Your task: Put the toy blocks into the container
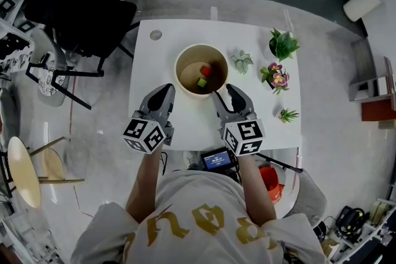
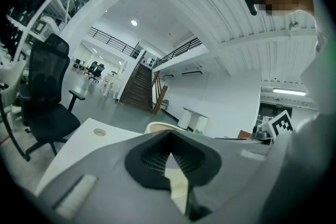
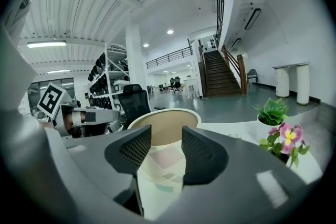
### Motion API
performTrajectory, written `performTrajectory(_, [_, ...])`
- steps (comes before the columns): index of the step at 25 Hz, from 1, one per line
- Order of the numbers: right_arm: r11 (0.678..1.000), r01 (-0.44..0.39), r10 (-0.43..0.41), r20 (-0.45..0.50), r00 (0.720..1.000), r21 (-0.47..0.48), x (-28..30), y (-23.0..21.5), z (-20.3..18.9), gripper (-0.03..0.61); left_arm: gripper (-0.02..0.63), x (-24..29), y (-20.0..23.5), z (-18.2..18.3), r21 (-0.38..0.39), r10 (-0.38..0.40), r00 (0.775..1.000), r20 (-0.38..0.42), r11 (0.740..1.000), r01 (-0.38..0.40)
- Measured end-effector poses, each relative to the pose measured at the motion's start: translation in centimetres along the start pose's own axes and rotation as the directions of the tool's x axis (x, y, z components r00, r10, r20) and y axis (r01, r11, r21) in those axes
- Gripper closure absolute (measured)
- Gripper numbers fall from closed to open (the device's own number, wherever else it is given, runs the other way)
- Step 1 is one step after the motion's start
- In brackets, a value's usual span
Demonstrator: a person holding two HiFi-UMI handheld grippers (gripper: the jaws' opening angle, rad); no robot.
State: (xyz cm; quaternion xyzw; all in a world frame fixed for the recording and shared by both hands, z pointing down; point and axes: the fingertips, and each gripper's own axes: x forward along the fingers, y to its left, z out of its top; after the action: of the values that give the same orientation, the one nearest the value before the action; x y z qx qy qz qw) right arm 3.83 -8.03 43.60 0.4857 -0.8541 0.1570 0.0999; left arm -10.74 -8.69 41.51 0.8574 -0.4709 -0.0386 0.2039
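A round cream container (image 1: 178, 71) stands on the white table (image 1: 154, 65), with a red block (image 1: 206, 70) and a green block (image 1: 202, 82) inside it. My left gripper (image 1: 166, 91) rests just short of the container's near left rim, jaws shut with nothing between them. My right gripper (image 1: 224, 93) sits at the near right rim, jaws apart and holding nothing. In the left gripper view the left gripper (image 2: 170, 138) has its pads meeting at the tips, the container (image 2: 157, 126) just beyond. The right gripper view shows the right gripper (image 3: 166, 136) gapped, the container (image 3: 157, 114) straight ahead.
Several small potted plants stand on the table's right side: a green one (image 1: 283, 44), a pale one (image 1: 242, 61), a pink-flowered one (image 1: 275, 77) and a tiny one (image 1: 287, 114). A black office chair (image 1: 80, 9) is far left. A wooden stool (image 1: 25, 170) is on the floor.
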Motion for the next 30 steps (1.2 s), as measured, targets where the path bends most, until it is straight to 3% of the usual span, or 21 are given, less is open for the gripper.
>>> performTrajectory(17, [0.998,0.068,-0.067,0.024,0.997,-0.015,-6.1,2.4,-1.3,0.396,0.613,-4.1,-4.4,-1.1,0.026,-0.062,0.998,-0.009,0.998,0.063])
performTrajectory(30, [0.985,0.172,-0.172,-0.001,0.985,0.005,-11.2,0.3,-3.5,0.397,0.613,-5.6,-7.3,-3.5,0.023,-0.099,0.994,-0.053,0.995,0.100])
